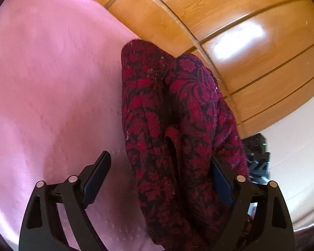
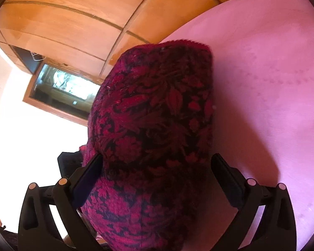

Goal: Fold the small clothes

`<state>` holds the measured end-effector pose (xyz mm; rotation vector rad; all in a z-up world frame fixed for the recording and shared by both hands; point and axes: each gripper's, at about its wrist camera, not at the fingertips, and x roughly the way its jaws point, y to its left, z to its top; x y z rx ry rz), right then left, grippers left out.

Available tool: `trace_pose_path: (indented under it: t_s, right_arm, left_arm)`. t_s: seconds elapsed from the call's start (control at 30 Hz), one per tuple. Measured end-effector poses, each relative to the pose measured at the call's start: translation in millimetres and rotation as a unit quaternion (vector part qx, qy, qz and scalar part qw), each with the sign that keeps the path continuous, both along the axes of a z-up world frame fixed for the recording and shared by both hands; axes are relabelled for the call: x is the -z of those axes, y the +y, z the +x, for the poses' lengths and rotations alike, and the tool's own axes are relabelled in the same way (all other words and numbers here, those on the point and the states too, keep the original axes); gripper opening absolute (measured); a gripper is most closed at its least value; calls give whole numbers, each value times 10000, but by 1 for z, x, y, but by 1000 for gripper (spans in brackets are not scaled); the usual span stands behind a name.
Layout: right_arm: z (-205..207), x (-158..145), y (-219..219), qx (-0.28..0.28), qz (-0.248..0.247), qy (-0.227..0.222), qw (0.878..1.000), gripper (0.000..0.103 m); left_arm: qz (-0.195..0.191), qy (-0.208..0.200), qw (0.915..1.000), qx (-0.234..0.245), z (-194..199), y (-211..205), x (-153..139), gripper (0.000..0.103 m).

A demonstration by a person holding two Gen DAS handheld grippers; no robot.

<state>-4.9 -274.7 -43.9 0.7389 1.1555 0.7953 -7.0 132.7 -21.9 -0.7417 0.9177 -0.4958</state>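
A small red and black floral knit garment (image 1: 178, 129) hangs bunched over a pink sheet (image 1: 52, 83). My left gripper (image 1: 161, 167) is open wide; the cloth drapes between its fingers and over the right finger (image 1: 221, 184). The same garment (image 2: 155, 125) fills the right wrist view. My right gripper (image 2: 157, 173) is also open wide, with the cloth lying between the fingers and against the left finger (image 2: 88, 177). Neither pair of jaws pinches the cloth.
The pink sheet (image 2: 261, 83) covers a bed. A wooden wardrobe (image 1: 230, 31) stands behind it, also in the right wrist view (image 2: 73, 21). A white wall (image 2: 31, 136) and a framed glass opening (image 2: 62, 87) show at the left.
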Motion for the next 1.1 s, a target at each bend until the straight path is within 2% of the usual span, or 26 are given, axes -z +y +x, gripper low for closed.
trace_pose_path:
  t_s: [0.03,0.13,0.17,0.23,0.27,0.3,0.4,0.5,0.63,0.87,1.0,1.1]
  right_arm:
    - [2,0,5,-67,29,-16,10000,101]
    - [7,-3,23,-199,-142,-133,9996,101]
    - [7,-3,26,-241,-132,-149,9995,101]
    - [6,-5,27,-274,-101,-188,9994,95]
    - [4,-7,24,-250,-67,-209,9994,86]
    - [-1,-12,20,-224,-42,-274,9994,80]
    - [-9,-20,6,-199,55,-414,9989,74]
    - [-19,-29,-14,29,132,-527,9985,73]
    - [-40,-46,-70,595,179,-762,9952,73]
    - [-69,-62,-194,1804,-17,-1052,9780,73]
    - [-82,-39,-263,2489,29,-799,9652,77]
    - [-94,-9,-294,2946,-113,-390,9548,82]
  left_arm:
    - [-270,-17,9996,111,2,1,4,79]
    - [-696,-73,9970,319,1,-2,9,70]
    - [-778,-94,9962,369,1,-5,10,70]
    - [-926,-141,9945,469,1,-12,11,70]
    - [-970,-161,9939,504,1,-16,10,70]
    - [-988,-200,9934,540,2,-20,7,70]
    - [-1147,-371,9893,819,5,-38,-5,70]
    - [-1177,-455,9848,1193,10,-67,-19,70]
    - [-1244,-543,9750,1759,28,-122,-35,70]
    - [-918,-644,9496,2928,79,-273,-67,70]
    - [-546,-450,9394,3354,93,-345,-66,70]
    - [2,-310,9303,3654,89,-391,-54,70]
